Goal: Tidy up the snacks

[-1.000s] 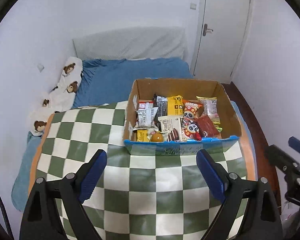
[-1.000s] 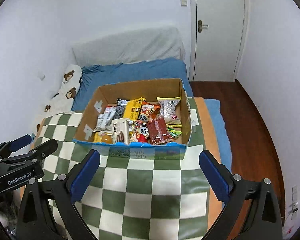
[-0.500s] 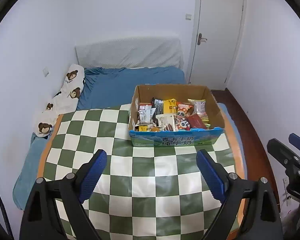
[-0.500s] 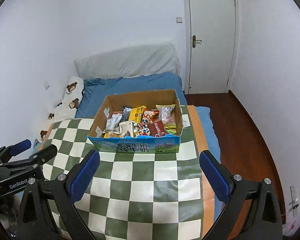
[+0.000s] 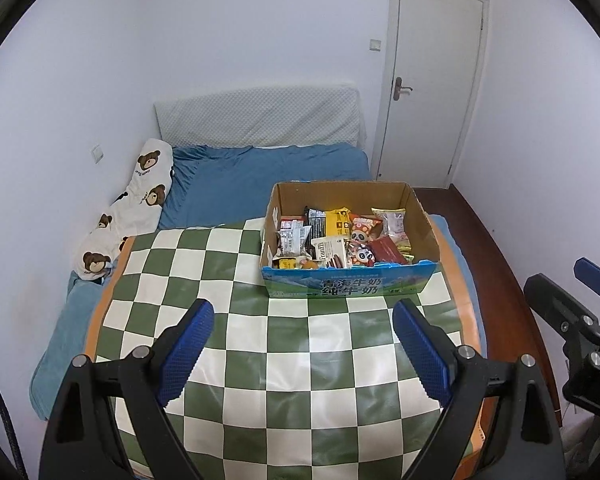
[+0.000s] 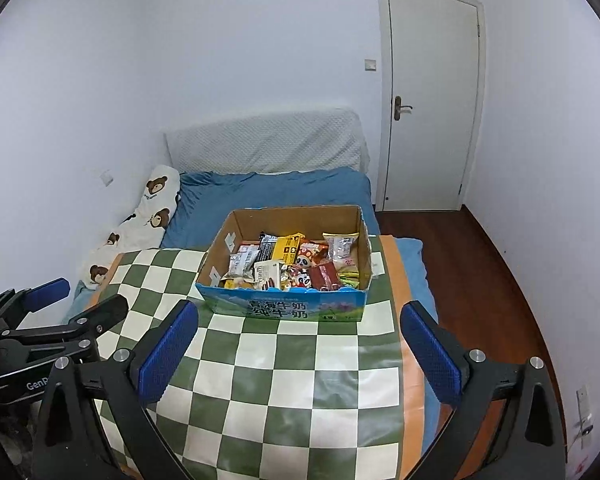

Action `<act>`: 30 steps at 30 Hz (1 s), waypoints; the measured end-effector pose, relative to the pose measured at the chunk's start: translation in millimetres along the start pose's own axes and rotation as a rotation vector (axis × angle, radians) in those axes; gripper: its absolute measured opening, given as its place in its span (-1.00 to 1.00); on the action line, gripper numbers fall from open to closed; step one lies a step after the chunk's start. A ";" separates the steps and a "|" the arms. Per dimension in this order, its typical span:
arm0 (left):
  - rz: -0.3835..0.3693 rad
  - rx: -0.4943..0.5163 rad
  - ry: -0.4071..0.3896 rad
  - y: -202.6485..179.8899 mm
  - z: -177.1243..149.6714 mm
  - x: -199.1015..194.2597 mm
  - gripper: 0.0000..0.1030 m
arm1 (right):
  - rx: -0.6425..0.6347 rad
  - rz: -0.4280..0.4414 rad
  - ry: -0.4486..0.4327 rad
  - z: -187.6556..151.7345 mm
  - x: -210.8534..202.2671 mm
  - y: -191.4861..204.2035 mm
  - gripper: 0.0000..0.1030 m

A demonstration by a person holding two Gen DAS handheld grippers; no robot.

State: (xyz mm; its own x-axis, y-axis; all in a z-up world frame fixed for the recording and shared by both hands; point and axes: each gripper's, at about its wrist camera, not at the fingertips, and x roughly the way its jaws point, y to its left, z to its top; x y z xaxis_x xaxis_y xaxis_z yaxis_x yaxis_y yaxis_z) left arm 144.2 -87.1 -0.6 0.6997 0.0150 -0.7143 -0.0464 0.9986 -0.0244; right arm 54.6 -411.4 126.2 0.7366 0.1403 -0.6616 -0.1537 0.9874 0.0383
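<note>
Both grippers have drawn back and up from the cardboard box over the last second — it sat large and close in both wrist views, and now it looks small, at the far right corner of the surface; the left gripper has its jaws spread wide with nothing between them, and the right gripper is the same, empty and parted. The snacks all lie packed inside the box, wrappers side by side, none loose on the checked cloth; to my eye the sorting looks finished, or close to it, and this pull-back reads as stepping away rather than reaching for another packet.

The surface wears a green-and-white checked cloth with an orange border; past its far edge lies a bed in blue sheets, a bear-print pillow along the left wall, a pale padded headboard behind; a white door stands shut at the right, dark wooden floor below it — plain white walls otherwise.
</note>
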 end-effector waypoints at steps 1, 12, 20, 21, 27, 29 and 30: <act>0.003 0.000 -0.001 -0.1 0.1 0.3 0.78 | -0.001 0.001 0.001 0.5 1.0 0.0 1.00; 0.029 0.002 -0.041 -2.5 23.3 29.9 1.00 | 0.038 -0.017 0.010 9.3 38.9 -14.4 1.00; 0.048 0.007 -0.006 -6.9 46.8 73.4 1.00 | 0.043 -0.034 0.034 24.4 84.0 -22.8 1.00; 0.046 0.006 0.011 -6.7 49.2 80.2 1.00 | 0.043 -0.039 0.037 26.2 89.2 -23.9 1.00; 0.053 0.001 0.055 -6.9 56.0 108.7 1.00 | 0.035 -0.075 0.046 36.9 116.1 -31.1 1.00; 0.054 -0.002 0.069 -7.5 56.7 116.8 1.00 | 0.026 -0.087 0.056 40.1 125.3 -32.7 1.00; 0.052 -0.005 0.074 -7.5 57.4 120.6 1.00 | 0.026 -0.085 0.066 41.2 131.7 -34.1 1.00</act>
State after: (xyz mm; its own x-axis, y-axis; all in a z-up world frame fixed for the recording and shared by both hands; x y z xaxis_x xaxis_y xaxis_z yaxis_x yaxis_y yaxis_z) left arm 269.8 -89.9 -46.4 0.6413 0.0632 -0.7647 -0.0850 0.9963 0.0110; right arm 184.0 -423.6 68.7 0.7011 0.0515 -0.7112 -0.0743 0.9972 -0.0010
